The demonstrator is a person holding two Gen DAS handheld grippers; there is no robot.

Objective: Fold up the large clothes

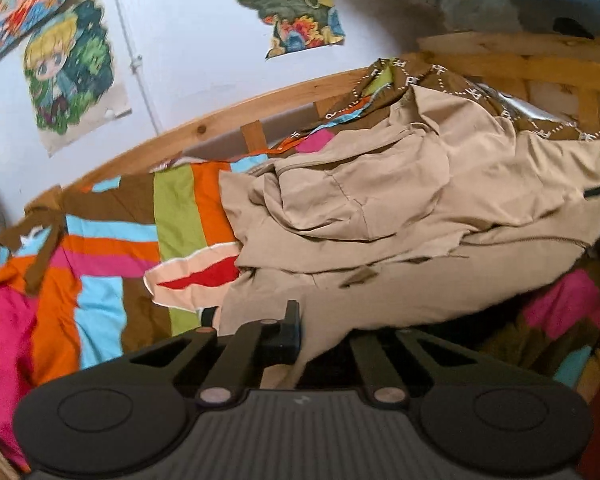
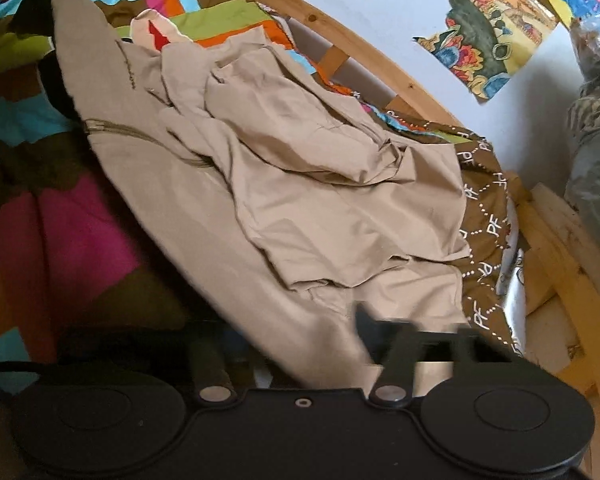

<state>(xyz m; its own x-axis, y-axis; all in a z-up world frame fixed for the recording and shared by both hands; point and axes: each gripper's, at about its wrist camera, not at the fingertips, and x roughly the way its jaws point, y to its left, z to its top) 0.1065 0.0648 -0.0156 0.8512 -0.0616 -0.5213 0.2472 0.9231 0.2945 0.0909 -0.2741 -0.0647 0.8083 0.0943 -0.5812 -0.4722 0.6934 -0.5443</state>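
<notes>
A large beige garment (image 1: 380,220) lies crumpled on a bed covered by a striped multicoloured bedspread (image 1: 100,260). My left gripper (image 1: 300,328) is shut on the garment's near hem, which drapes over its right finger and hides it. In the right wrist view the same beige garment (image 2: 300,200) spreads from the upper left to the lower right. My right gripper (image 2: 412,332) sits at the garment's near right corner. It is blurred, with its jaws close together and beige cloth caught between them.
A curved wooden bed rail (image 1: 220,120) runs behind the garment, against a white wall with cartoon posters (image 1: 68,76). A brown patterned cloth (image 2: 484,240) lies under the garment's right side. A grey-blue bundle (image 2: 596,160) sits beyond the rail at right.
</notes>
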